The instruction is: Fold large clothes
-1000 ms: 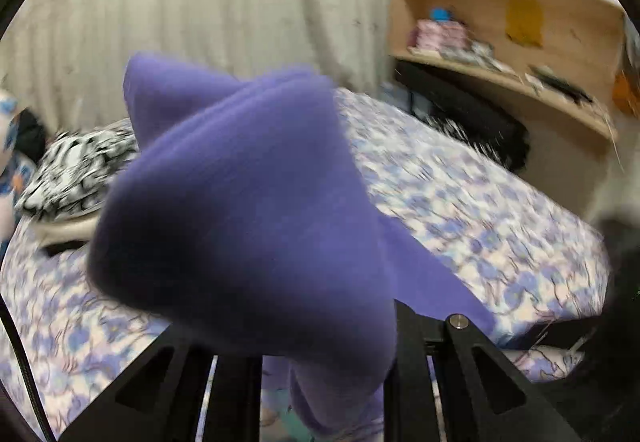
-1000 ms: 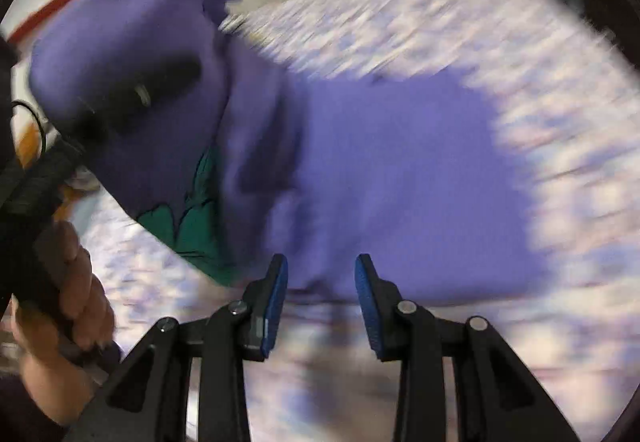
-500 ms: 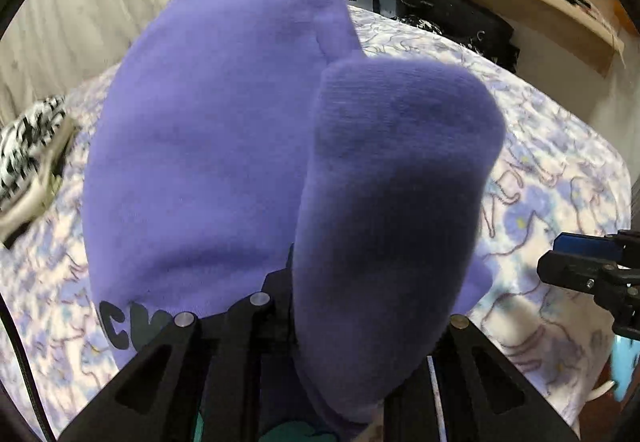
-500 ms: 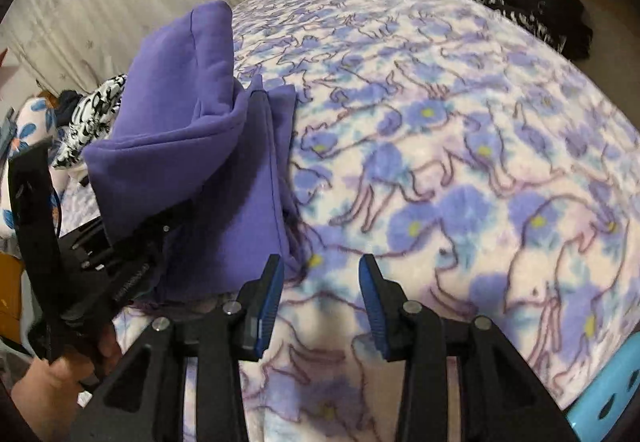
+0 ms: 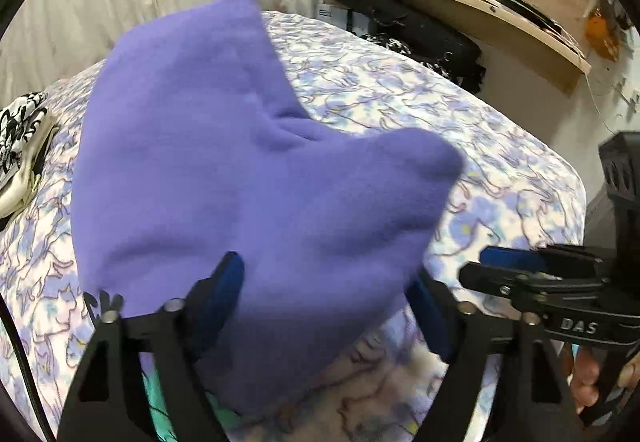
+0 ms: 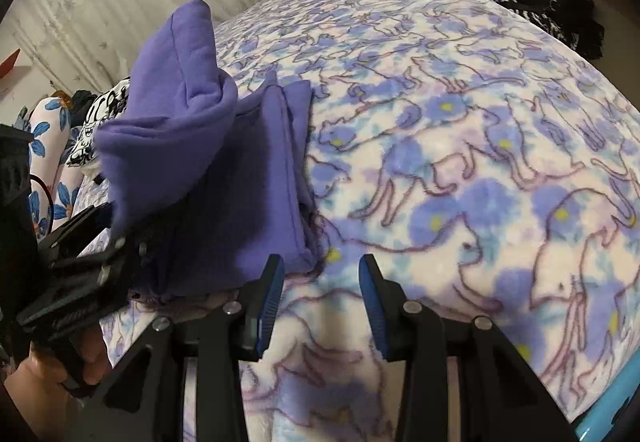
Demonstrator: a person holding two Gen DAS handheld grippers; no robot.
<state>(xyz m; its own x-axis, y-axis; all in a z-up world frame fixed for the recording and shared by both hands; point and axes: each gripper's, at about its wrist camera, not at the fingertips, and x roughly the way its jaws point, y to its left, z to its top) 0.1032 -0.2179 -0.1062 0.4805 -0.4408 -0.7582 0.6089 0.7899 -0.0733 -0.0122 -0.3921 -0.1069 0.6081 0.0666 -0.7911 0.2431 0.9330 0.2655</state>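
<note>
Purple garment (image 5: 224, 177): folded on the bed (image 6: 460, 145), one flap raised; underside hidden.
Left tool (image 5: 332, 306): jaws opening, cloth between them, fingertips partly covered, pads apparently clear.
Right tool (image 6: 322, 302): part open, empty, beside the garment's edge.

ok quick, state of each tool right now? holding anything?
Left tool: jaws opening, purple garment still draped between them, pads no longer pressing it.
Right tool: partly open, empty, over the blanket.
</note>
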